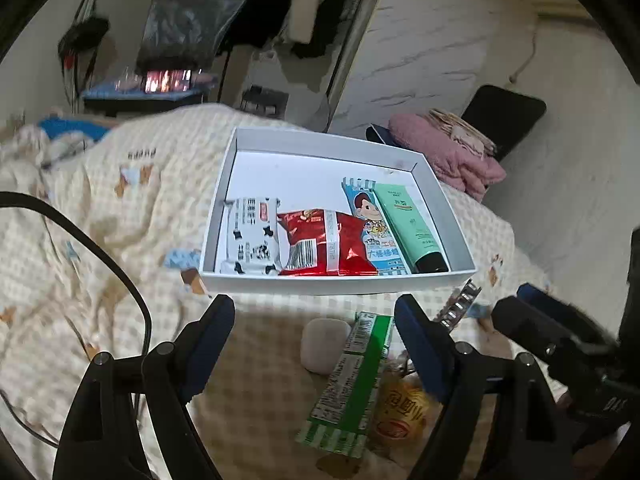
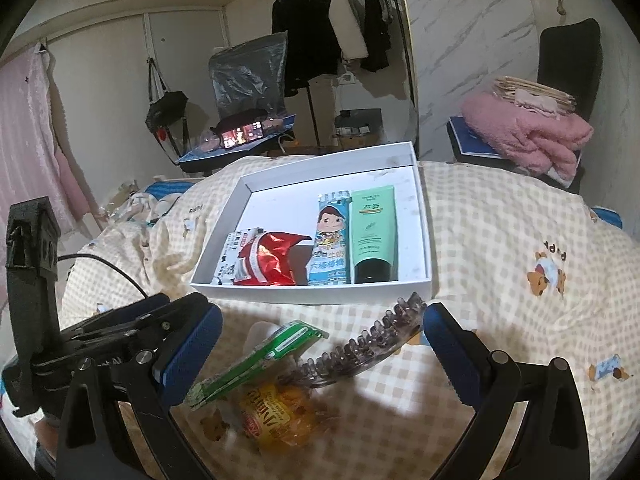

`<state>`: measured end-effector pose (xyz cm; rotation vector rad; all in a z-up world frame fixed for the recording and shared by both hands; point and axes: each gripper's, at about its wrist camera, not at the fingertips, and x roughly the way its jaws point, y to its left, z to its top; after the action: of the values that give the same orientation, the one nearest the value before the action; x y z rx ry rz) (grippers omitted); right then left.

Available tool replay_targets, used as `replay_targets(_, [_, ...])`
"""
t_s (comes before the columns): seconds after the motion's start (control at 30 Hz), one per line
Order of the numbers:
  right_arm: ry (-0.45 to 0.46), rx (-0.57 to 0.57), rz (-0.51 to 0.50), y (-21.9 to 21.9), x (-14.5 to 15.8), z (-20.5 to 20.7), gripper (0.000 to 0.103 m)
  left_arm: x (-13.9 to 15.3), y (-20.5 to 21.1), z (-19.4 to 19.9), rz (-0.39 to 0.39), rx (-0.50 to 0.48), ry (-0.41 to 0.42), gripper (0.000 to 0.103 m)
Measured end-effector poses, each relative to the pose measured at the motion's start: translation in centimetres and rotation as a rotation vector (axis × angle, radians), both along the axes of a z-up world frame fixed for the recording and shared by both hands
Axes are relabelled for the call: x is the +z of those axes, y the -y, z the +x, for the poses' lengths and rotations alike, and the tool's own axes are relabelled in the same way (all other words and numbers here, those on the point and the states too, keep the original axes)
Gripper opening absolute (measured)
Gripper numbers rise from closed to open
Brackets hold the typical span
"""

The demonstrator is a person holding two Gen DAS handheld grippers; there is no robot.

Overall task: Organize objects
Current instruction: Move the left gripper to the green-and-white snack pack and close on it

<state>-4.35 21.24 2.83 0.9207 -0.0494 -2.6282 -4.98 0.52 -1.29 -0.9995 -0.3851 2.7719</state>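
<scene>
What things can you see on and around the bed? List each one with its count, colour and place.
box: 1, white, on the quilt
cow-print packet: 1, black-white, box's left end
foil packet: 1, red, beside it
cartoon packet: 1, blue, right of red
tube: 1, green, box's right side
carton: 1, green, quilt before box
pouch: 1, yellow, under carton
hair clip: 1, clear grey, beside carton
case: 1, white, left of carton
left gripper: open
right gripper: open

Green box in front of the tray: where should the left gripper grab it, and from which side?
Grip the green box across its narrow width near the middle, coming from above. It is long and slim, tilted over the yellow snack packet, and lies lengthwise between the open left gripper fingers.
</scene>
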Motion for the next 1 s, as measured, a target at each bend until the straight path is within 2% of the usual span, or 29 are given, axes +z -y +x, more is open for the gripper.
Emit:
replay_targets(0.17, [-0.001,0.010,-0.001,0.1,0.1,0.0,0.101,0.3,-0.2,0.1,-0.073,-0.008,-0.025,0.085])
replay_targets(0.3, [-0.058,-0.021,-0.032,-0.8,0.6,0.2,0.101,-0.5,0.1,-0.5,-0.028,-0.046,0.013,0.085])
replay_targets(0.47, [0.006,-0.029,-0.092,-2.1,0.0,-1.0,0.101,-1.2,-1.1,-0.8,-0.077,-0.091,0.054,0.085])
replay_targets(0.6, [0.031,-0.004,-0.131,-2.5,-0.6,-1.3,0.101,-1.5,-1.8,-1.0,-0.070,-0.160,0.096,0.085])
replay_targets(0.7, [0.028,-0.072,-0.155,-3.2,-0.8,-1.4,0.101,-1.6,-2.0,-1.1,-0.075,-0.220,0.136,0.085])
replay_targets(0.9, [0.131,-0.062,-0.363,-6.1,-1.6,-2.6,0.101,-2.2,-3.1,-1.1,-0.094,-0.294,0.161,0.085])
replay_targets(1.0, [0.153,-0.094,-0.342,-6.5,-1.7,-2.8,0.101,-2.9,-3.6,-1.1,-0.128,-0.304,0.181,0.085])
